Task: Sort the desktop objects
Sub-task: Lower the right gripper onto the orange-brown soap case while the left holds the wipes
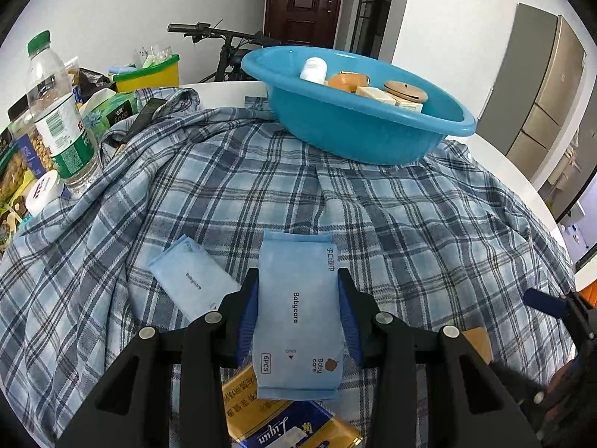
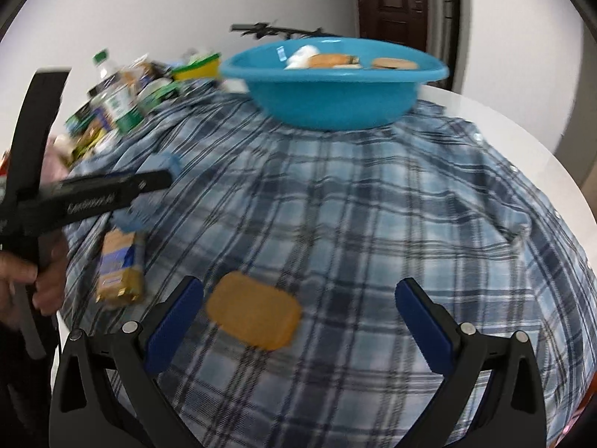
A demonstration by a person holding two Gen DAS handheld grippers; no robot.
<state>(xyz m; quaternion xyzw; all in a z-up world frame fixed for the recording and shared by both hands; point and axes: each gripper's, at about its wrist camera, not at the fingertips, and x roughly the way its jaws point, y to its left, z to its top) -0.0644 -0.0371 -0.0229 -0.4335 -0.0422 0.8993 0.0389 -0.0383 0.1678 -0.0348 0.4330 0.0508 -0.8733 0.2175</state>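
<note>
My left gripper (image 1: pixel 298 283) is shut on a light blue Babycare wipes pack (image 1: pixel 298 313), held above the plaid cloth (image 1: pixel 410 224). A second light blue wipes pack (image 1: pixel 194 283) lies on the cloth to its left. A gold and blue Liqun packet (image 1: pixel 287 425) lies under the held pack; it also shows in the right wrist view (image 2: pixel 119 265). My right gripper (image 2: pixel 298 298) is open and empty, just above a flat orange-brown soap-like bar (image 2: pixel 253 315) near its left finger. The blue basin (image 1: pixel 358 127) at the back holds a white jar, orange items and small boxes; it also shows in the right wrist view (image 2: pixel 332 89).
A water bottle (image 1: pixel 59 119) with a green cap, a white jar (image 1: pixel 44 192), snack packets and a yellow-green bin (image 1: pixel 149 74) crowd the left back. The white table edge (image 1: pixel 515 171) curves on the right. A bicycle stands behind. The left gripper's body (image 2: pixel 93 194) is at the left.
</note>
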